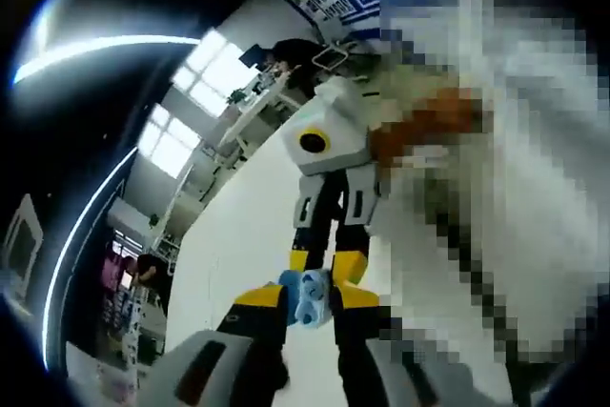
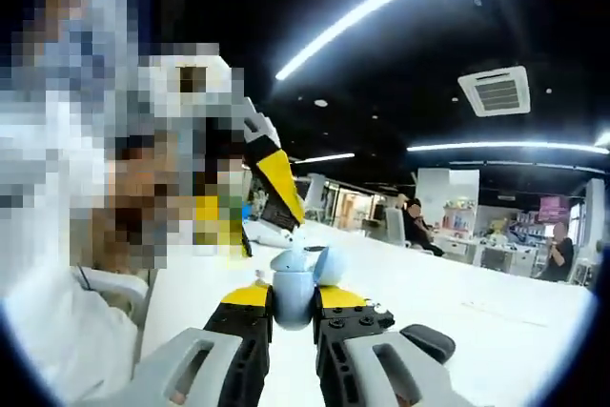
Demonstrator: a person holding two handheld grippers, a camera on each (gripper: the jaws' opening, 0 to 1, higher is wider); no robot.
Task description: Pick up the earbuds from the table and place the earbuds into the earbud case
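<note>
The light-blue earbud case (image 2: 294, 295) is sitting lid-up, raised above the white desk (image 2: 496, 316), pinched between the closed jaws of the right gripper (image 2: 294, 300). The left gripper (image 2: 286, 221) is reaching in from above, its yellow jaws meeting at the open lid; an earbud between them is too small to make out. From the left gripper view, the case (image 1: 307, 295) is sitting at both grippers' tips.

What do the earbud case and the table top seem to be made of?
Earbud case: looks like smooth, hard plastic, pale blue, with soft highlights on its rounded body and open lid; the right gripper is clamped on it. Table: a plain white, even surface with a dull sheen, perhaps laminate; the pictures leave that open.
</note>
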